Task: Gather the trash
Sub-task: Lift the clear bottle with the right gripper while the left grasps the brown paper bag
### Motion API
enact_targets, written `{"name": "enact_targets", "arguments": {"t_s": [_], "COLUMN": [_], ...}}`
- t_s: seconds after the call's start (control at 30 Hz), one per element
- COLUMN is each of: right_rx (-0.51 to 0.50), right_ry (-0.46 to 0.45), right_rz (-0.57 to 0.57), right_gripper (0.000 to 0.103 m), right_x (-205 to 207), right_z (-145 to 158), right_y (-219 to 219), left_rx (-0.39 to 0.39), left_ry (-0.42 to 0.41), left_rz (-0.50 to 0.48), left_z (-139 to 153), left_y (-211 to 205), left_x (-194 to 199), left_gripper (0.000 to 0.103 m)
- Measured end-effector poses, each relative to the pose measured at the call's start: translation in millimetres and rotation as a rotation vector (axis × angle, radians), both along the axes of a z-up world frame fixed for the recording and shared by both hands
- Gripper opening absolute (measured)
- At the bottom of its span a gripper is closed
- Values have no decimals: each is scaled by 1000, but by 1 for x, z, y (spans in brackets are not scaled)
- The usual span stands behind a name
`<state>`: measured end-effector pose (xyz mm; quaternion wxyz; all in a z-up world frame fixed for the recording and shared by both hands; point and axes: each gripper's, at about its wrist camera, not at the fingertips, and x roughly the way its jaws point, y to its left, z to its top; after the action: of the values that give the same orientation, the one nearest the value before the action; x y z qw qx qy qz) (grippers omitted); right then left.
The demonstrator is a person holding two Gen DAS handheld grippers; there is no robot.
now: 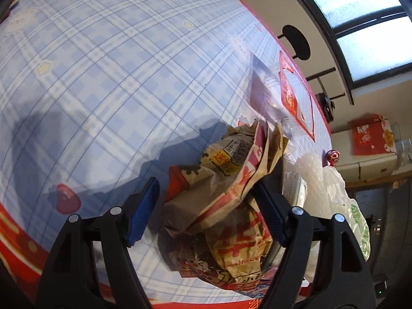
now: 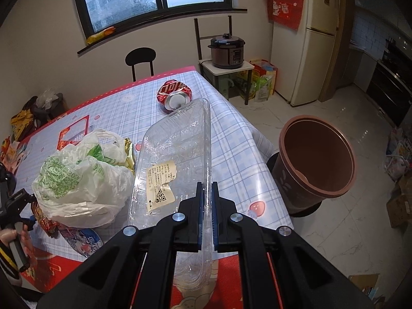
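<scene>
In the left wrist view my left gripper (image 1: 206, 206) is open, its blue pads on either side of a crumpled brown and red paper food wrapper (image 1: 226, 180) on the table. The left pad stands a little apart from it; the right pad touches it. In the right wrist view my right gripper (image 2: 207, 206) is shut on the rim of a clear plastic food tray (image 2: 175, 159) with a paper label, held tilted above the table. A brown trash bin (image 2: 316, 164) stands open on the floor to the right of the table. A crushed red can (image 2: 175, 95) lies at the far end.
A white and green plastic bag (image 2: 82, 177) lies left of the tray, on other wrappers. The table (image 2: 231, 139) has a blue checked cloth with a red border. A black chair (image 2: 140, 59), a pressure cooker (image 2: 226, 51) on a stand and a fridge (image 2: 306, 41) stand beyond.
</scene>
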<state>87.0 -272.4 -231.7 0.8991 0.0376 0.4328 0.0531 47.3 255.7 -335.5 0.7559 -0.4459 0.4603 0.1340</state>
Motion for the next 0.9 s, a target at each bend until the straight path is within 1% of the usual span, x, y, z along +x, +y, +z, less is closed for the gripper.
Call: {"name": "enact_targets", "arguments": {"t_s": [0.03,0.1,0.23,0.3,0.4,0.57,0.77,0.9], "right_rx": [-5,-13,-17,-19,-20,-29,-39,-36], "right_ry": [0,-3,-13,-21,-30,-46,-65,-86], "right_rz": [-1,-3,-7,-6,-2,16,52,72], "right_gripper": [7,7,7,7,7,7,7,7], "right_x": [-2,-5,-8,-10,-10,-6,1,7], "right_z": [1,2,7,11,16,22,30,35], "right_y": [4,11,22,26,33,44,53,49], "left_rx": [-4,-13,9,22,60,153,246,279], "left_ry": [-6,-33,-55,-88,-139,-212,-244,-251], "left_rz": [-8,-33,-70,-90,-92,-31,38,66], "left_z": [-1,0,8,16,33,66,95,108], "left_y": [0,3,6,10,22,45,55,53], "left_x": [1,3,2,-4,-12,-33,-55,-68], "left_gripper": [73,64,54,54,53,53,53,53]}}
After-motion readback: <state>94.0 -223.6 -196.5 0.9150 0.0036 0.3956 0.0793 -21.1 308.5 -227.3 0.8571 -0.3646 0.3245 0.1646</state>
